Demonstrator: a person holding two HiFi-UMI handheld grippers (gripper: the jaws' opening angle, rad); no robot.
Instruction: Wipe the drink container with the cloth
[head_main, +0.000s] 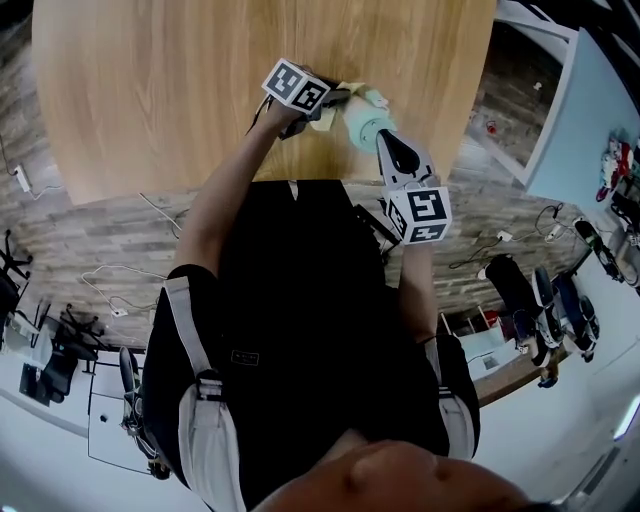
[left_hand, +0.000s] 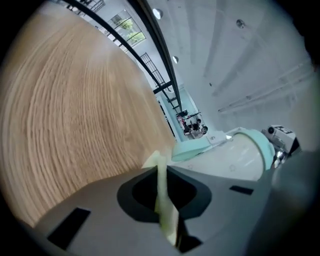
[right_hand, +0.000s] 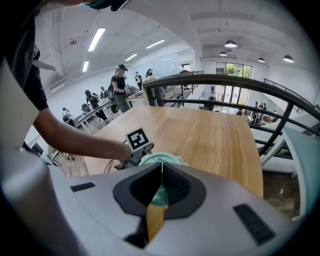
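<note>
Drink container (head_main: 366, 124): mint-green, whitish body. R claw (right_hand: 161, 169) clamped on it; L claw (left_hand: 161, 169) pinches pale-yellow cloth (left_hand: 165, 202) just beside, above counter (head_main: 180, 90).

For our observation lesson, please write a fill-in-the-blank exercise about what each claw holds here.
The left claw is shut on a pale yellow ____.
The right claw grips a mint-green ____.
Both are held over a ____ table.
Missing words: cloth; bottle; wooden.
</note>
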